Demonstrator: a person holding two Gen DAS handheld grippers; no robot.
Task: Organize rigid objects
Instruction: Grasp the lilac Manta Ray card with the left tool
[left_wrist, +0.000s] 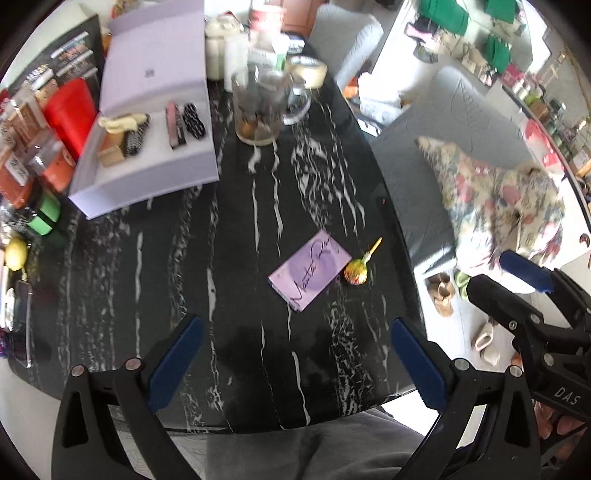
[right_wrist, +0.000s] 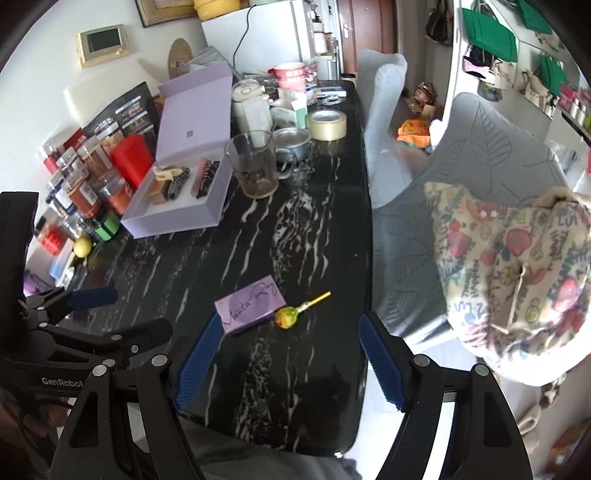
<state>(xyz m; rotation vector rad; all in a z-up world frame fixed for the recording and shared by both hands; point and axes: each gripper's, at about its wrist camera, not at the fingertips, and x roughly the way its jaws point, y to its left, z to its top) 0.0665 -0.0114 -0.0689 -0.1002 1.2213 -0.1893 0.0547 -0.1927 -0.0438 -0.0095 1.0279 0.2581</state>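
Observation:
A flat purple box with handwriting (left_wrist: 310, 275) (right_wrist: 251, 304) lies on the black marble table (left_wrist: 147, 277) (right_wrist: 295, 221), with a lollipop (left_wrist: 356, 275) (right_wrist: 286, 316) just to its right. My left gripper (left_wrist: 295, 362) hovers open above the near table edge, short of both, with nothing between its pads. My right gripper (right_wrist: 290, 363) is also open and empty, the lollipop just beyond its fingertips. Each gripper shows in the other's view: the right gripper (left_wrist: 506, 280) off the table's right edge, the left gripper (right_wrist: 122, 314) at the left.
An open lavender box (left_wrist: 147, 192) (right_wrist: 173, 221) holding several small items sits at the far left. A glass mug (left_wrist: 258, 107) (right_wrist: 255, 166) and a tape roll (left_wrist: 308, 70) (right_wrist: 327, 125) stand behind. Jars and a red container (right_wrist: 131, 158) crowd the left. A floral cushion (right_wrist: 517, 266) lies on the chair to the right.

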